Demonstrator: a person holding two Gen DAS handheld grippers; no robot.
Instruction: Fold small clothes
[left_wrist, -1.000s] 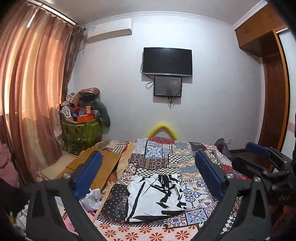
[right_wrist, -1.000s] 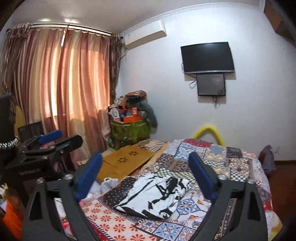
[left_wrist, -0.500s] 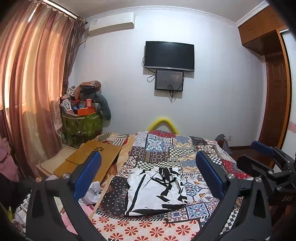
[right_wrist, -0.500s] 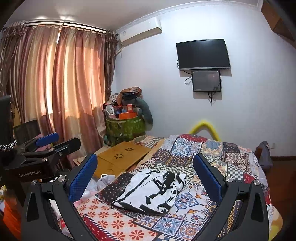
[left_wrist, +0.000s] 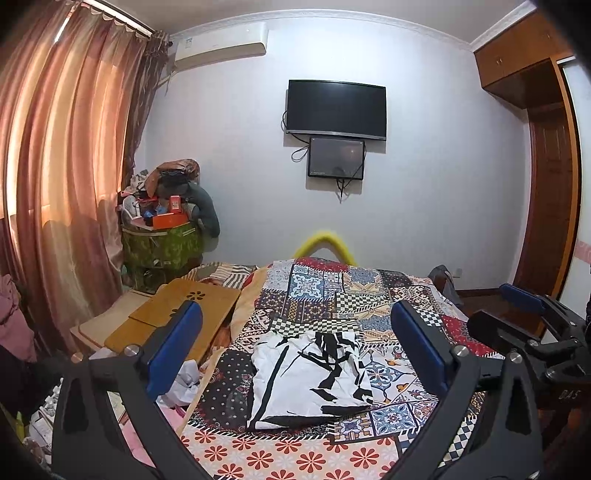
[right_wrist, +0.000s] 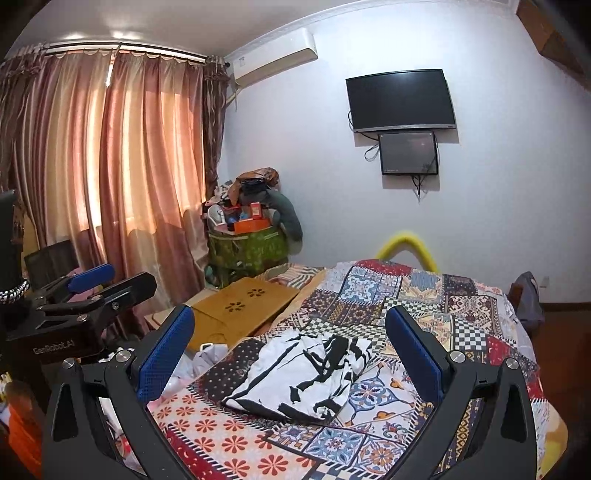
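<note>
Bed: we see the patchwork bedspread (left_wrist: 332, 295) spread ahead of both tools.
Garment: the black-and-white garment (left_wrist: 310, 373) lies on it, long axis running away from us.
Left gripper (left_wrist: 295, 354): jaws wide apart, empty, garment dead ahead between them.
Right gripper (right_wrist: 291, 358): jaws wide apart, empty, garment ahead and slightly left.
Nearer: we judge neither clearly closer.

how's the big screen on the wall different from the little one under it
The big screen is wider and mounted higher; the small screen hangs directly below it, overlapping its bottom edge. The big screen looks plain black, while the small screen is greyer with faint reflections. Cables loop beside and below the small screen. Both are off, dark and rectangular, on the same white wall.
</note>
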